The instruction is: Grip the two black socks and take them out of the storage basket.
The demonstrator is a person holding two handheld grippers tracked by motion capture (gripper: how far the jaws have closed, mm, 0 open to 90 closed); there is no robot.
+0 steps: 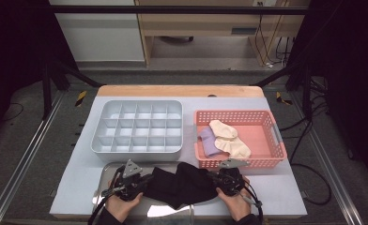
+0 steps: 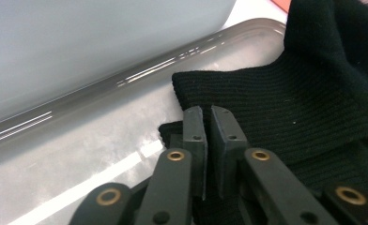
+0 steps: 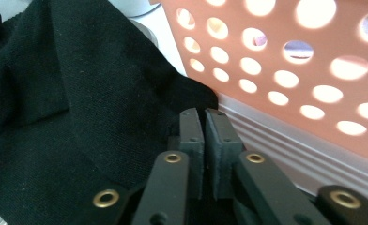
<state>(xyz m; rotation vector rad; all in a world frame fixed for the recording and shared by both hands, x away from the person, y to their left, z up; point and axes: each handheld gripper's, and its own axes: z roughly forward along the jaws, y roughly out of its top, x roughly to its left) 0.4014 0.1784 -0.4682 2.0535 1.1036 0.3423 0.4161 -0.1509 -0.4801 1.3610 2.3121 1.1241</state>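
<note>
The left gripper [image 1: 144, 179] pinches the ribbed edge of the black sock [image 1: 180, 183], its jaws pressed together with the cloth between them. The right gripper [image 1: 213, 178] has its jaws nearly together on the opposite end of the same sock, close to the wall of the pink basket [image 1: 266, 163]. The sock lies spread between them over the metal tray [image 2: 126, 136] at the near edge of the table [image 1: 285, 187]. It looks soft, light and limp, so I judge it will sag in the middle; the thicker ribbed cuff [image 2: 248, 98] seems the surest place to hold it. Farther away, the grey divided box [image 1: 137, 126] stands left of the basket, where a cream sock [image 1: 229, 137] and a purple sock [image 1: 209, 141] lie.
</note>
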